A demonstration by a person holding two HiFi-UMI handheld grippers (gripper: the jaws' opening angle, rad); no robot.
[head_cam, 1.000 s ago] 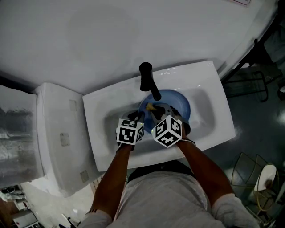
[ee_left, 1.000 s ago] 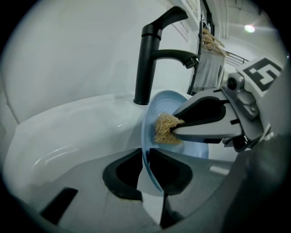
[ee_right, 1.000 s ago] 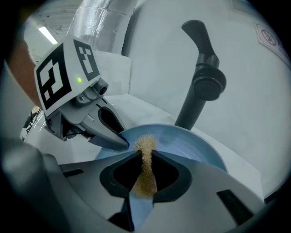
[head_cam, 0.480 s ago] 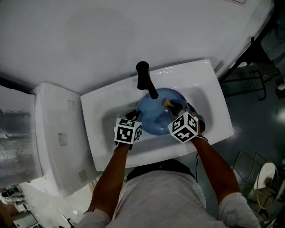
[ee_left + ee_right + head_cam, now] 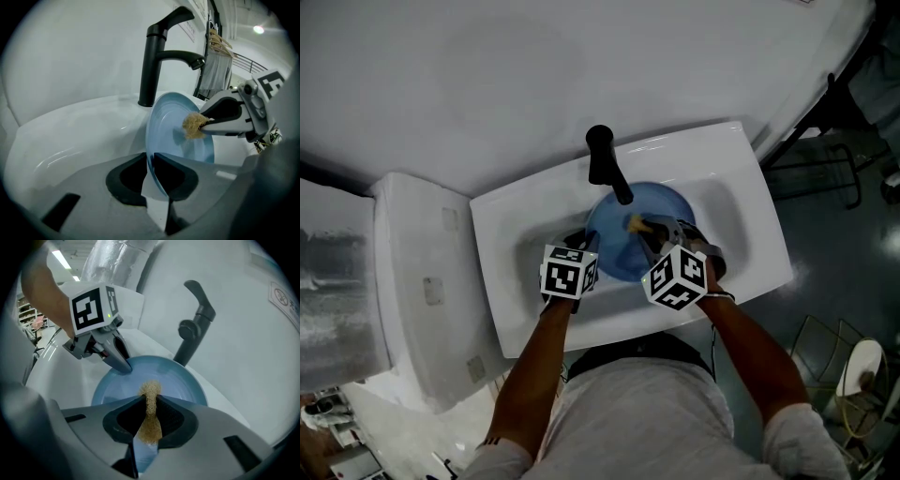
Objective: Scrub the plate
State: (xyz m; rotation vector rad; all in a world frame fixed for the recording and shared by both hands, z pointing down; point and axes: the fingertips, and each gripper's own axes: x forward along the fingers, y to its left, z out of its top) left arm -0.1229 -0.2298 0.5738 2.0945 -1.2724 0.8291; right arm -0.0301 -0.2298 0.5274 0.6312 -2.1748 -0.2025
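In the sink (image 5: 741,150), the tilted blue plate (image 5: 168,126) is clamped by its rim in the narrowly parted left tool (image 5: 150,161). A tan scrub pad (image 5: 151,392), pinched in the right tool (image 5: 150,403), is pressed to its face.

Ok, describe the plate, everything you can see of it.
The plate is round, pale blue and glossy, like glazed ceramic or plastic, with a shallow well and a raised rim. It stands tilted on edge inside the white sink, just below the black faucet. The left gripper is shut on its near rim. A tan pad in the right gripper seems to touch its inner face.
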